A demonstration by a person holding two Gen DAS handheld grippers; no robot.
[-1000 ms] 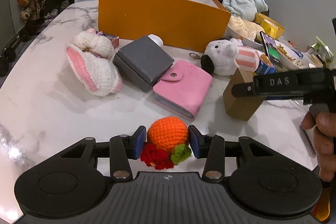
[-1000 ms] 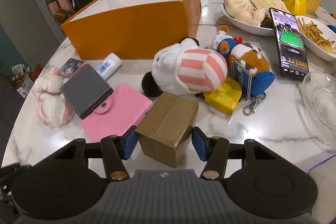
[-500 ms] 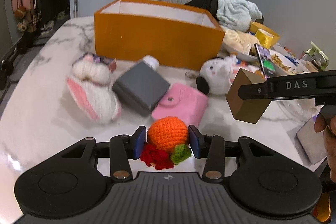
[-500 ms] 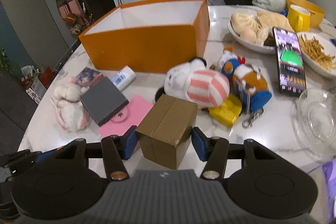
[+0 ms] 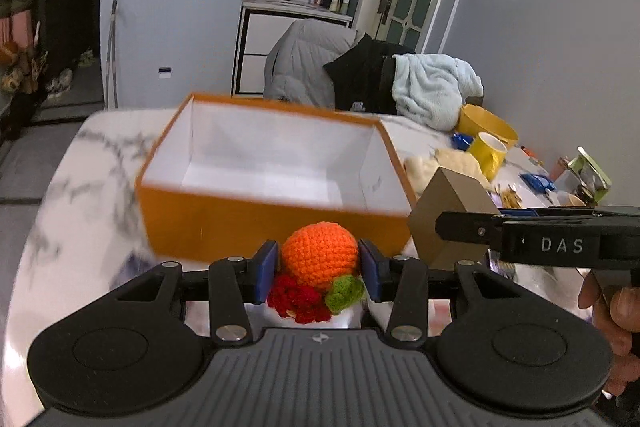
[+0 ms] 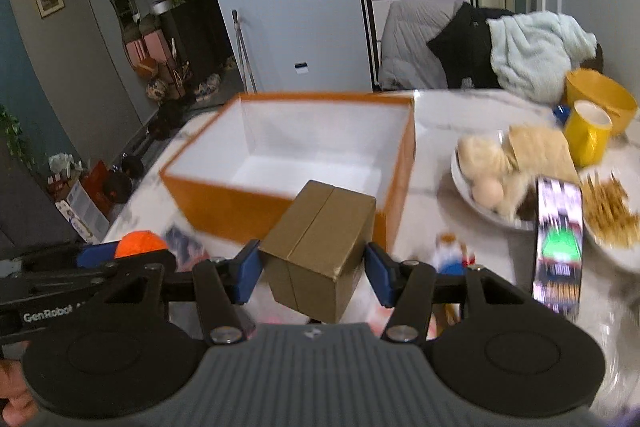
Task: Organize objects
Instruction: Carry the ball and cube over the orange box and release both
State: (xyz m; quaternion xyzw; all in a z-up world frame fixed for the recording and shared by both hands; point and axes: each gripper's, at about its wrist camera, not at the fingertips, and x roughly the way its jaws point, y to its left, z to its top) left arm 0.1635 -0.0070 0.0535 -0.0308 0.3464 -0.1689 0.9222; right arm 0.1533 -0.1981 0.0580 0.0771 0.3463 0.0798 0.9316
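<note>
1. Left tool (image 5: pixel 318 269) clamped on crochet orange toy (image 5: pixel 319 255), held up off the marble table (image 5: pixel 60 211), just short of the orange box's (image 5: pixel 224 223) near wall.
2. Orange box open, white inside, looks empty though blurred.
3. Right tool (image 6: pixel 314 273) gripping gold cardboard box (image 6: pixel 320 247), lifted in front of orange box's right corner.
4. Right of it: food plate (image 6: pixel 464 187), phone (image 6: pixel 558 243), yellow mug (image 6: pixel 588 137).
</note>
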